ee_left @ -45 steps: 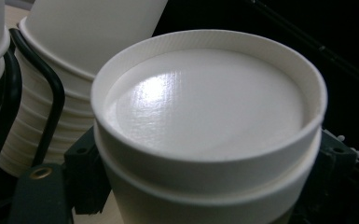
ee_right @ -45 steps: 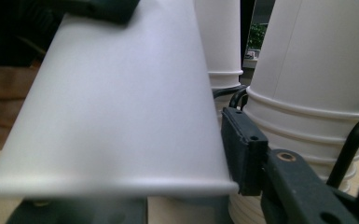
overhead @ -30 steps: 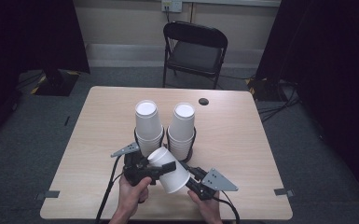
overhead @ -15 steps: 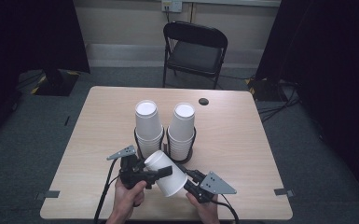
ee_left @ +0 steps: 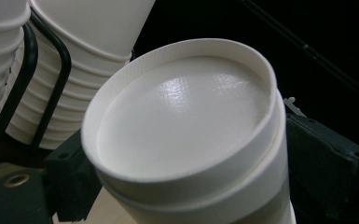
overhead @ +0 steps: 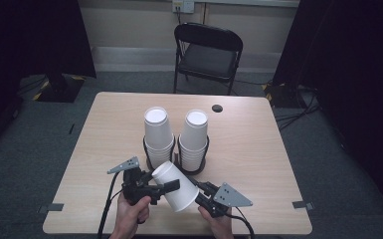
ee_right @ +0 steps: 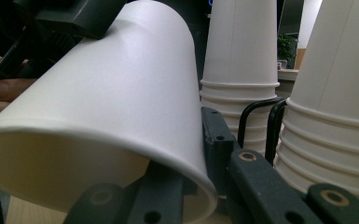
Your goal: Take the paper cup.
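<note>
Right tongs [overhead: 199,191] clamped on paper cup [overhead: 176,185] rim; left tongs [overhead: 171,185] just opening around its base.

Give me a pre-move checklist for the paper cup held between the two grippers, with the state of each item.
1. Right gripper clamped on the loose cup's rim wall: ok.
2. Left gripper free of the cup: cannot tell; its jaws have just been opening, and they flank the cup's base.
3. Cup off the table: ok, tilted, base up.
4. Two cup stacks upright in the black wire holder: ok.
5. Clearance from stacks: not ok, close.
</note>
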Demonstrator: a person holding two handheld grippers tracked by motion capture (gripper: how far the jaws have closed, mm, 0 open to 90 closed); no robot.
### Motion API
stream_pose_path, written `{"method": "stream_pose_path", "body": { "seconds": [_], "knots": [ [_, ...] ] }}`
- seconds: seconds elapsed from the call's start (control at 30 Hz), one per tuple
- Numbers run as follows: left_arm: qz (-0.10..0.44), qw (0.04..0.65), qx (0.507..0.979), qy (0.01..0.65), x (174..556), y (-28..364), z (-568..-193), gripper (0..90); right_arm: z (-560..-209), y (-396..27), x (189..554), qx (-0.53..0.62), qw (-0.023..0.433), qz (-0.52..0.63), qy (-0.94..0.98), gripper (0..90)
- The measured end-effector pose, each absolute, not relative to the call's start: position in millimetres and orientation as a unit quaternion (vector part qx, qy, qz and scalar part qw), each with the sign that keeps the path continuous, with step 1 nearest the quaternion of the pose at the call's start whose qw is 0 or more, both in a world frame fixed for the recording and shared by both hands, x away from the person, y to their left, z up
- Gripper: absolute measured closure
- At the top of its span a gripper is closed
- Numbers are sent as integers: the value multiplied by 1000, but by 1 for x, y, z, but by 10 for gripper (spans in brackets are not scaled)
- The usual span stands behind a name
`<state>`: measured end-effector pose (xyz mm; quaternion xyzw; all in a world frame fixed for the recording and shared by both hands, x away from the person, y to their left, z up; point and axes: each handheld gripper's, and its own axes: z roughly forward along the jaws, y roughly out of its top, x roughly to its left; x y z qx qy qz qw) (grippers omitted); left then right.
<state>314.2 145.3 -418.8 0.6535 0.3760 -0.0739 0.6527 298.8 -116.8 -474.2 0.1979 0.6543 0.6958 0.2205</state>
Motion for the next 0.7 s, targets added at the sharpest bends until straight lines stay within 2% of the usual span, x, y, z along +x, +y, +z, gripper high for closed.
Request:
{"method": "stream_pose_path", "body": {
  "seconds": [0.23,0.27,0.63,0.7],
  "knots": [
    [-16,657,658,367,304,156,-409,147,-473,-128,297,212,227,696,647,865],
    [6,659,661,360,303,160,-408,150,-471,-131,297,215,228,693,649,864],
    [40,655,669,349,304,175,-419,150,-467,-132,299,241,202,657,686,864],
    [67,657,671,338,301,176,-422,151,-465,-133,300,249,195,646,695,864]
  ]
}}
